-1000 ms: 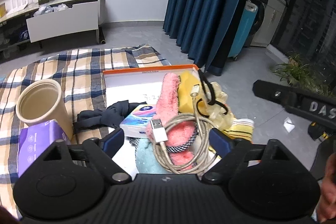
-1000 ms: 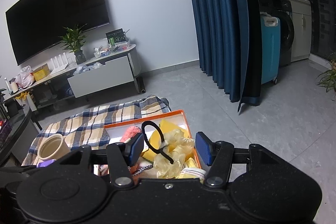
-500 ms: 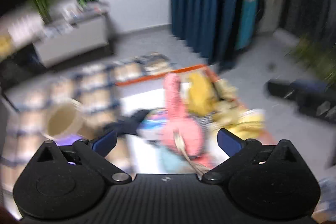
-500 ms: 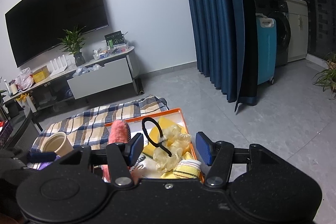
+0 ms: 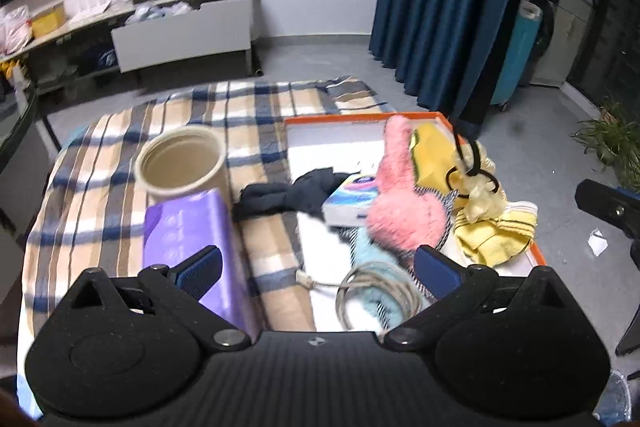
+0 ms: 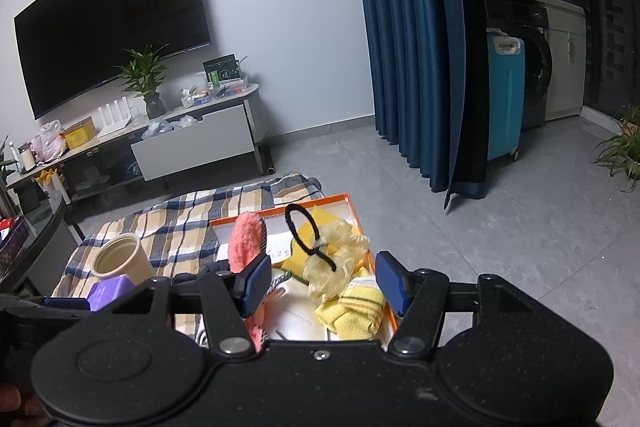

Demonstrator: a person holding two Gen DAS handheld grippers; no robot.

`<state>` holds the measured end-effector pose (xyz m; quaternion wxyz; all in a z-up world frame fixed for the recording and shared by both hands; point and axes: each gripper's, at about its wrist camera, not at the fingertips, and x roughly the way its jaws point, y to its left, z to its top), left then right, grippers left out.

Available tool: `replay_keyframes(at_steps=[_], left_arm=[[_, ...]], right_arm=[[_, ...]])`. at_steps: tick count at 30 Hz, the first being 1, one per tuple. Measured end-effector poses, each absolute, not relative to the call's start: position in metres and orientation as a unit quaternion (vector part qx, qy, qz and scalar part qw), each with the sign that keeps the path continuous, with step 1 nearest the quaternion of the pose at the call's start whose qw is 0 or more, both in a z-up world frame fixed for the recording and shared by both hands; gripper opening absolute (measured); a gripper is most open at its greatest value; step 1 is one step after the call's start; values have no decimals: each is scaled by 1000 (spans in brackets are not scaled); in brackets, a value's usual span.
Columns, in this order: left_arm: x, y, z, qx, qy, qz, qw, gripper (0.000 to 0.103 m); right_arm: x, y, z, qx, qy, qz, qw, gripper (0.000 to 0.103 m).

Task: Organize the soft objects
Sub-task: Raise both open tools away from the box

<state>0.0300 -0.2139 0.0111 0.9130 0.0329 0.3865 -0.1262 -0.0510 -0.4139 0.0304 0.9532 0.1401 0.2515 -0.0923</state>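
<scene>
A plaid blanket covers the floor, bearing an orange-rimmed box heaped with soft goods: a pink fluffy slipper, a yellow towel, a coiled cable. The left gripper stands wide apart and empty; the right gripper is opening, nothing pinched.

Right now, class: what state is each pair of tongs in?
Left tongs: open, holding nothing.
Right tongs: opening, nothing gripped.
</scene>
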Motion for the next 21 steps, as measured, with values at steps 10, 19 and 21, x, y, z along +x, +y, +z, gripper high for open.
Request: replay_keyframes(at_steps=[10, 19, 21], left_arm=[[4, -222, 7, 0, 410, -104, 906, 103], [-11, -234, -10, -2, 430, -96, 898, 103], [-12, -235, -11, 4, 430, -92, 898, 103]], right_arm=[[-65, -404, 27, 122, 263, -82, 953, 74], [-73, -402, 13, 115, 284, -77, 949, 75], [-73, -401, 12, 116, 285, -77, 948, 76]])
